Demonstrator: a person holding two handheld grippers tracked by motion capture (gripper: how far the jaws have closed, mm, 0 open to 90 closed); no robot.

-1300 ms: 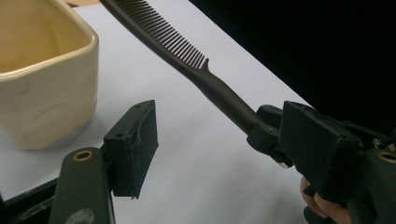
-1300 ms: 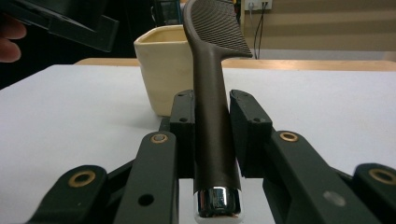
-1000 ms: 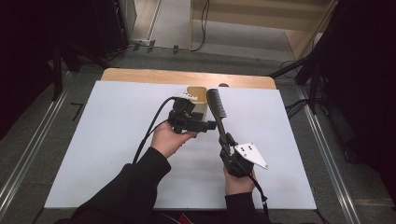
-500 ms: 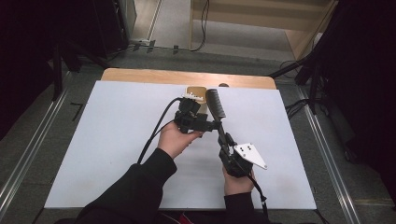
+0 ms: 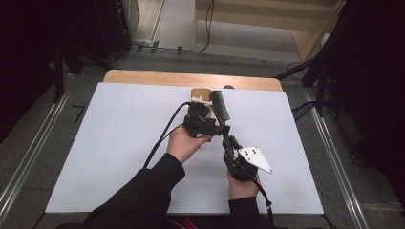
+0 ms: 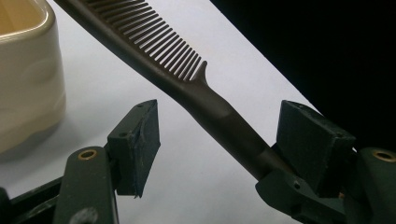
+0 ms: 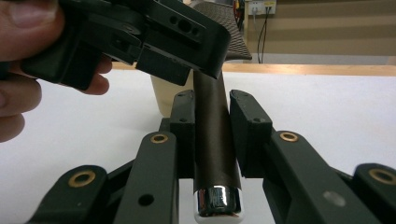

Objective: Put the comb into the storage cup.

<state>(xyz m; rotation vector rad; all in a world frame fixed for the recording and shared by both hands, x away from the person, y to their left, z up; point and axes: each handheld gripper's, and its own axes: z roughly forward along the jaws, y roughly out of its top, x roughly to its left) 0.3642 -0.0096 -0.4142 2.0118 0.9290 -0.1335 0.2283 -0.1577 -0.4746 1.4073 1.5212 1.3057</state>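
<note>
The right tool [image 7: 212, 135] pinches the dark brown comb [image 7: 215, 149] by its handle. In the right tool's own view its two black jaws press on both sides of the round handle in the middle of the frame, and the shiny silver end of the handle sticks out at the bottom. In the high view the right tool [image 5: 229, 145] sits a little right of the middle, and the comb [image 5: 220, 106] points up and away from it, toward the top of the frame.

The left tool [image 6: 219, 135] is spread wide. In its own view its jaws stand apart, one at the lower left and one at the lower right, and the comb's handle [image 6: 224, 123] runs between them, close to the right jaw. The comb's teeth [image 6: 159, 46] show in the upper left of that frame. In the high view the left tool [image 5: 203, 121] is in the middle, just left of the comb.

A small cream cup [image 5: 200, 93] stands just above the left tool, close beside the comb's teeth. Everything rests over a white tabletop [image 5: 110, 143].
</note>
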